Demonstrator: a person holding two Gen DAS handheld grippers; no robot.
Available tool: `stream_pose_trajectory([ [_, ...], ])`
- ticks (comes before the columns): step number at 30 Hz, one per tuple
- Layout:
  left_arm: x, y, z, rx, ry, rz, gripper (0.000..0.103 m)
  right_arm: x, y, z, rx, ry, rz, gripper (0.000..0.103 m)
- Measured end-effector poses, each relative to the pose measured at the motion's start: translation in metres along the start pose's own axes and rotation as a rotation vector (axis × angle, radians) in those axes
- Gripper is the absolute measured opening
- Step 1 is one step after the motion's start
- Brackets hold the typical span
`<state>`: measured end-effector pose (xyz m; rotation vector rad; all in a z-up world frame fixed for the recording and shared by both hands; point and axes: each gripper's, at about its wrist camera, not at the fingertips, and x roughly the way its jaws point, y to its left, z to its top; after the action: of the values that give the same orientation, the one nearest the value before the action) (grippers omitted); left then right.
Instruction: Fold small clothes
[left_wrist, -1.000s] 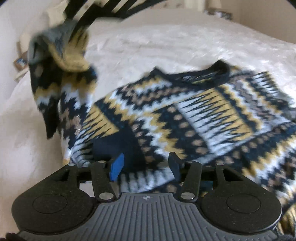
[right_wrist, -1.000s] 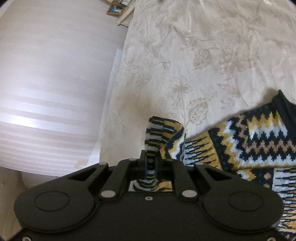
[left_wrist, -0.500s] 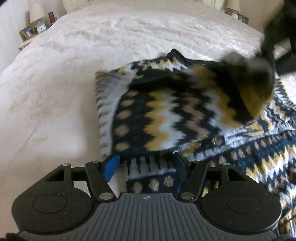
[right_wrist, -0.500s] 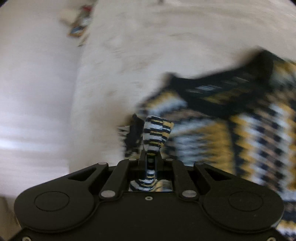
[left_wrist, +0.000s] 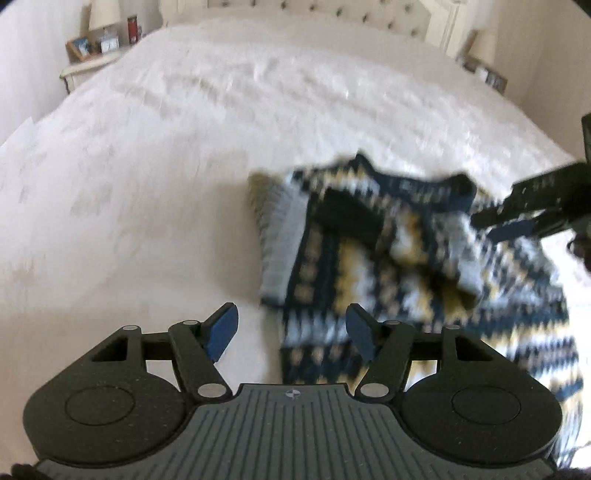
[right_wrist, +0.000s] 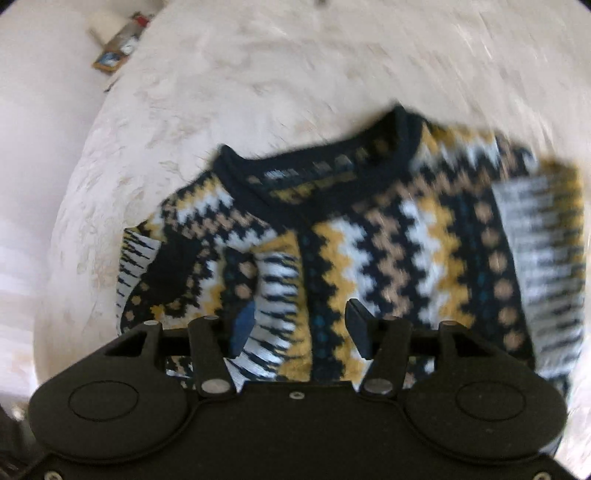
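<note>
On the bed, sleeve now released.

- The sweater was blurred in both views, and the left wrist view's right edge cut it off.
- The right gripper was cut by that same edge.
- Items on the nightstand were too small to tell.
</note>
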<state>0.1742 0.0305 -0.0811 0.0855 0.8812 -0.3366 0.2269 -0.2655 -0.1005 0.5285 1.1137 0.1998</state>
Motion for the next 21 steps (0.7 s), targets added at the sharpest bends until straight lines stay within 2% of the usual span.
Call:
stream_pose_trajectory([
  [4,0.027,-0.012,0.025,0.008,-0.023,0.032,0.063,0.001,0.024,0.006,-0.099,-0.022,0.015,0.062],
  [7,0.054,-0.013,0.033,-0.001,0.000,0.050,0.063,0.004,0.040,0.008,-0.158,-0.019,0.025,0.063],
  [10,0.083,0.006,0.028,-0.041,0.081,0.174,0.065,0.007,0.052,0.005,-0.203,-0.008,0.026,0.063],
  [11,0.092,0.018,0.024,-0.084,0.117,0.193,0.066,0.009,0.056,0.004,-0.220,-0.002,0.025,0.066],
  [13,0.099,0.042,0.016,-0.193,0.127,0.151,0.078,0.012,0.065,0.001,-0.263,0.008,0.021,0.072],
  [21,0.097,0.050,0.011,-0.244,0.130,0.138,0.081,0.059,0.135,-0.013,-0.587,0.055,-0.007,0.073],
])
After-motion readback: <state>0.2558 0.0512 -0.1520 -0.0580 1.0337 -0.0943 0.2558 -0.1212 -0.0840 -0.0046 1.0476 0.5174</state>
